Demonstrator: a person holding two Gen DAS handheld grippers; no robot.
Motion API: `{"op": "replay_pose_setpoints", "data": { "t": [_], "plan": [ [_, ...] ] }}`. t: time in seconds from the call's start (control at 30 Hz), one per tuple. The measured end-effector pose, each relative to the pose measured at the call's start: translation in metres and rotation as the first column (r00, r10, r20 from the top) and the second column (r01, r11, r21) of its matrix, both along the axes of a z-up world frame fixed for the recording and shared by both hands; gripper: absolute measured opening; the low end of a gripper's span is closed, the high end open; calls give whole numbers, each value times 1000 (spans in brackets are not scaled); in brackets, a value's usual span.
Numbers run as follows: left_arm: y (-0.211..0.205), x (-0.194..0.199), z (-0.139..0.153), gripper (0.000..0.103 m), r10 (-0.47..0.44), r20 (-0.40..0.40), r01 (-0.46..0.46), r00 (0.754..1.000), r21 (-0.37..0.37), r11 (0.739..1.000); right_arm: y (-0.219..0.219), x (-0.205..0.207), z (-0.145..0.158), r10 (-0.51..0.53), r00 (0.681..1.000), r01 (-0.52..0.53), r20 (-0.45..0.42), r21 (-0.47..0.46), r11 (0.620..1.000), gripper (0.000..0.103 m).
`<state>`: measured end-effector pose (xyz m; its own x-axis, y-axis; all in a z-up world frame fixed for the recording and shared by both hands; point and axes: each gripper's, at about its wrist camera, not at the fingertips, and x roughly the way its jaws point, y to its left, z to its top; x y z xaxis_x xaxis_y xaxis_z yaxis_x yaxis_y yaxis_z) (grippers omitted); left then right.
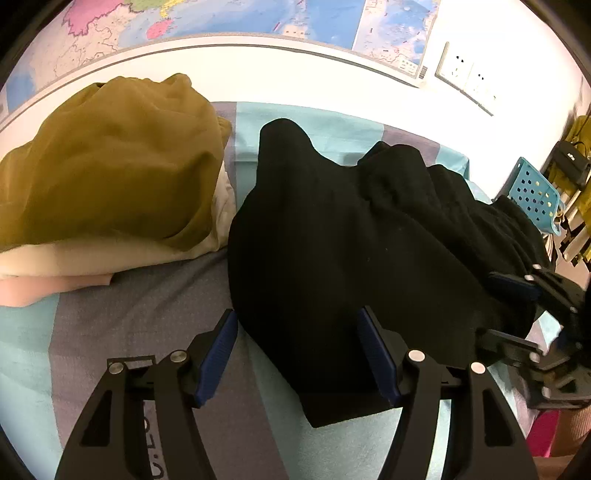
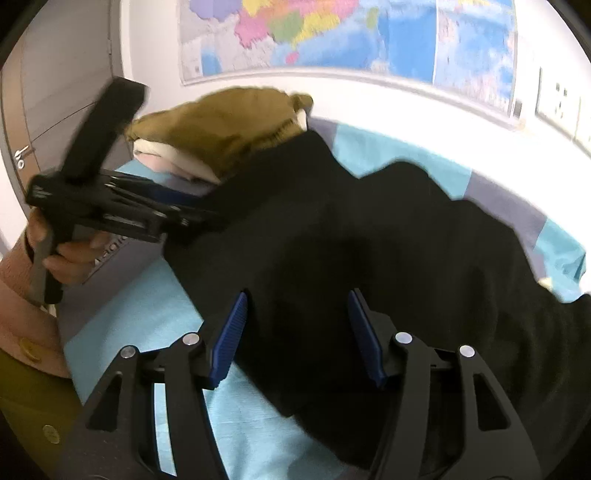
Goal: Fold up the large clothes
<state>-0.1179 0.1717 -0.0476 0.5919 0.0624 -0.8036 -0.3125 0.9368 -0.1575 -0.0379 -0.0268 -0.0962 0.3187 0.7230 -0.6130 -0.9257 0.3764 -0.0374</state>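
A large black garment (image 1: 332, 240) lies bunched on the blue and grey striped bed sheet (image 1: 110, 314). It also fills the middle of the right wrist view (image 2: 369, 240). My left gripper (image 1: 299, 350) is open, its jaws wide apart over the garment's near left edge. My right gripper (image 2: 299, 332) is open over the garment's near edge. In the left wrist view the right gripper (image 1: 517, 310) shows at the garment's right side. In the right wrist view the left gripper (image 2: 207, 210) shows at the garment's left edge, held by a hand.
A pile of olive, cream and pink folded clothes (image 1: 110, 177) sits at the back left of the bed. It also shows in the right wrist view (image 2: 221, 129). A wall map (image 1: 221, 22) hangs behind. A blue perforated basket (image 1: 535, 192) stands at the right.
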Motion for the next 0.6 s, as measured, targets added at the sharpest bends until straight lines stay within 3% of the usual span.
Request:
{"op": "replay_pose_setpoints", "data": {
  "t": [0.2, 0.43, 0.6],
  "plan": [
    [-4, 0, 1, 64, 4, -3, -4, 1000, 32, 999, 0, -2, 2, -24, 1000, 25, -8, 14, 1000, 57],
    [-13, -6, 11, 68, 0, 15, -1, 1000, 96, 995, -32, -1, 19, -76, 995, 83, -58, 120, 989, 59],
    [-27, -20, 23, 77, -102, 76, 94, 992, 98, 991, -83, 10, 24, -197, 974, 216, -111, 192, 957, 60]
  ]
}}
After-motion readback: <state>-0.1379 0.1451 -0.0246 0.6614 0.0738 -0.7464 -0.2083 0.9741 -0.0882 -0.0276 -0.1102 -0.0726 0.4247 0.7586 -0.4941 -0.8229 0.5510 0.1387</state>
